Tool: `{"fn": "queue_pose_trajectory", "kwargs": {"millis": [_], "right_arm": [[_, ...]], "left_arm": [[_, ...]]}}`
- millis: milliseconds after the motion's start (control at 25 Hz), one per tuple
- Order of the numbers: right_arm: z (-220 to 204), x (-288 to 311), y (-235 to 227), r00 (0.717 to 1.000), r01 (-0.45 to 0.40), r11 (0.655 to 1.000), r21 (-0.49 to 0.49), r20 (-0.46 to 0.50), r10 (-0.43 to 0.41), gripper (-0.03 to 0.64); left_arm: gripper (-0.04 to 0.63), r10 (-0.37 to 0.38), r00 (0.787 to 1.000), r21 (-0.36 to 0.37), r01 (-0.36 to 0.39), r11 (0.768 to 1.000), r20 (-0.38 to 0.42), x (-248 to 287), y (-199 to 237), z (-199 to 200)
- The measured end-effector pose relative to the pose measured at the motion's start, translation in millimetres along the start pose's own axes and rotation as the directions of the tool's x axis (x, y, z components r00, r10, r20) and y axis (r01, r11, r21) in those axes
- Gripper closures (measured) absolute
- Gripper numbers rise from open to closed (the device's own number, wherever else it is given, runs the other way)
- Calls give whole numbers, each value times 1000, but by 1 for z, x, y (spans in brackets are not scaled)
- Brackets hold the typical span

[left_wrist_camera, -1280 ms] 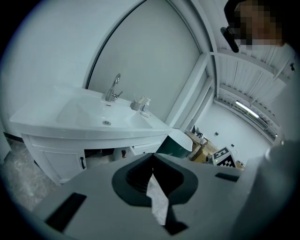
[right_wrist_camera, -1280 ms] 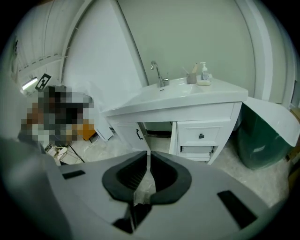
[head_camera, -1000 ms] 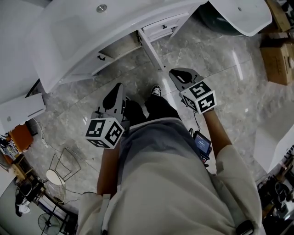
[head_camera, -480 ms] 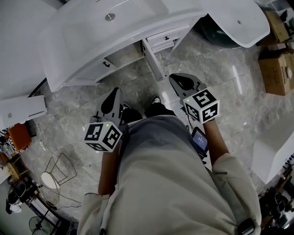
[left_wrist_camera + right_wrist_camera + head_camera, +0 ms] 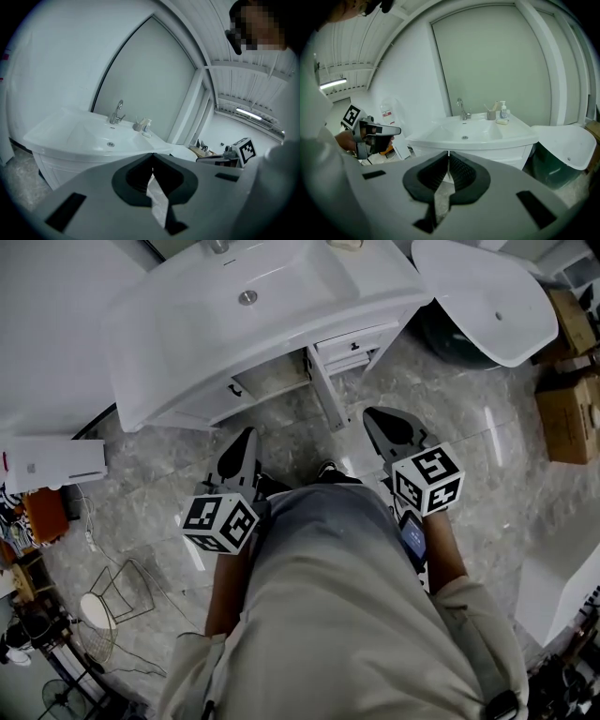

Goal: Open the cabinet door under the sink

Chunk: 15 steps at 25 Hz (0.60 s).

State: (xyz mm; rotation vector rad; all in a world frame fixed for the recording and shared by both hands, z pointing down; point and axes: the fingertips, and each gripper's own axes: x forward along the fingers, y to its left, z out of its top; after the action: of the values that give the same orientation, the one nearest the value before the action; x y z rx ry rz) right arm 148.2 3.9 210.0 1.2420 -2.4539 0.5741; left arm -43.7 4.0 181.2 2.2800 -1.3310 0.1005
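Note:
The white sink (image 5: 281,306) stands ahead of me, and its cabinet (image 5: 272,381) below shows a door with a dark handle (image 5: 234,388) and small drawers (image 5: 352,343) to the right. My left gripper (image 5: 246,435) hangs in the air short of the cabinet, jaws shut and empty. My right gripper (image 5: 375,414) is likewise held clear of it. Its jaws have just been closing, with nothing between them. In the left gripper view the left gripper (image 5: 152,154) points at the basin's rim. In the right gripper view the right gripper (image 5: 448,153) points at the sink (image 5: 473,133).
A second white basin (image 5: 487,296) lies at the right over a dark bin (image 5: 450,324). Cardboard boxes (image 5: 567,418) sit further right. A white box (image 5: 56,465) and a wire stand (image 5: 122,592) are on the marble floor at the left.
Both grippers have risen, the right one more. The head view has tilted up, so more of the basin shows and the cabinet sits lower in the picture.

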Motion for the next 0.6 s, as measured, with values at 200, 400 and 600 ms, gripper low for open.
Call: {"fn": "queue_pose_trajectory", "kwargs": {"millis": [200,400,600], "right_arm": [[18,-15,3,998,23,1000,-9,63,-23,603],[37,-30,10,991,58,998,-25,126,-55,604],[55,-40,7,985,64,998,-3,159,-62,606]], "left_arm": [[597,6,1000,13,-6,1000,21,2,-3,13],[597,8,999,3,-8,1000,34,-4,-4,25],[597,66,998,27,-67,997,24,-5,2,29]]}}
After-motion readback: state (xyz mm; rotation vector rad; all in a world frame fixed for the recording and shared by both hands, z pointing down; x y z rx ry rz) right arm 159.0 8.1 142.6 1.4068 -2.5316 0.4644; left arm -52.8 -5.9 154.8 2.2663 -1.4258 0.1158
